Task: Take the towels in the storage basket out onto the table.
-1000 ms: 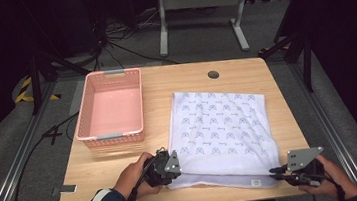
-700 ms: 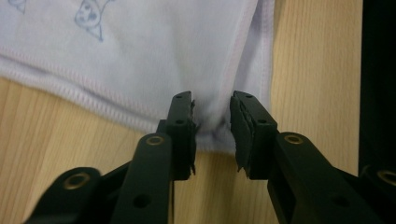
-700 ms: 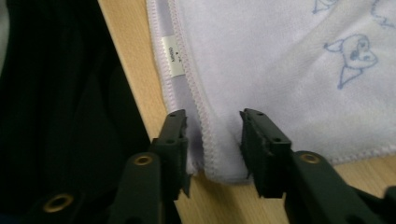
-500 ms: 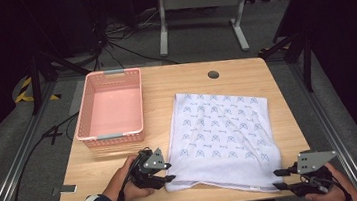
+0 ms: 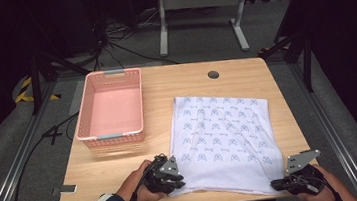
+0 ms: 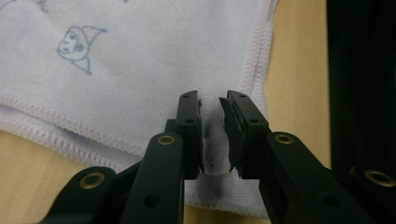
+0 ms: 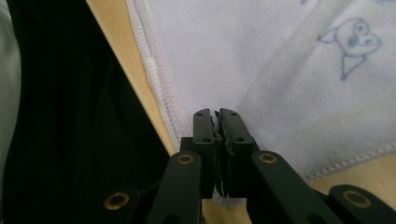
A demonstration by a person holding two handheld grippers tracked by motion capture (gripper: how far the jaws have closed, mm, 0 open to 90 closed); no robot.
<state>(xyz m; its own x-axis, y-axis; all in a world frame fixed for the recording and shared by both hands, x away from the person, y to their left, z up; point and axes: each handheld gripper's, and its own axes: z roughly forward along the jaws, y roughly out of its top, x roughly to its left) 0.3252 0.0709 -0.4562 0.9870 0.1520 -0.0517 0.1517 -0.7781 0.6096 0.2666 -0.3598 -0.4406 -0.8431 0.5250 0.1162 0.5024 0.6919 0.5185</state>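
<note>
Left gripper: black, hard-edged jaws with brass-coloured rivets, at the near edge of the table, on the towel's near left corner. In the left gripper view a bunched fold of cloth sits pinched between the ridged pads; the jaws have just been closing on it.
Right gripper: same black build, grey three-cornered plate on top, at the near right corner of the table. In the right gripper view the jaws are pressed nearly together on the thin hem at the towel's near right corner.
Towel: soft, pale lilac-white cloth with a fine nap, printed with small blue cartoon faces, edged by a stitched hem. It lies flat on the right half of the table, from the near edge towards the middle, its near edge doubled over in layers.
Table: light wood-grain top, rounded corners, a dark round cable hole near the far edge.
Basket: pink plastic, rectangular, perforated lattice walls, grey handle strips on its short ends; on the far left part of the table, well apart from the towel.
</note>
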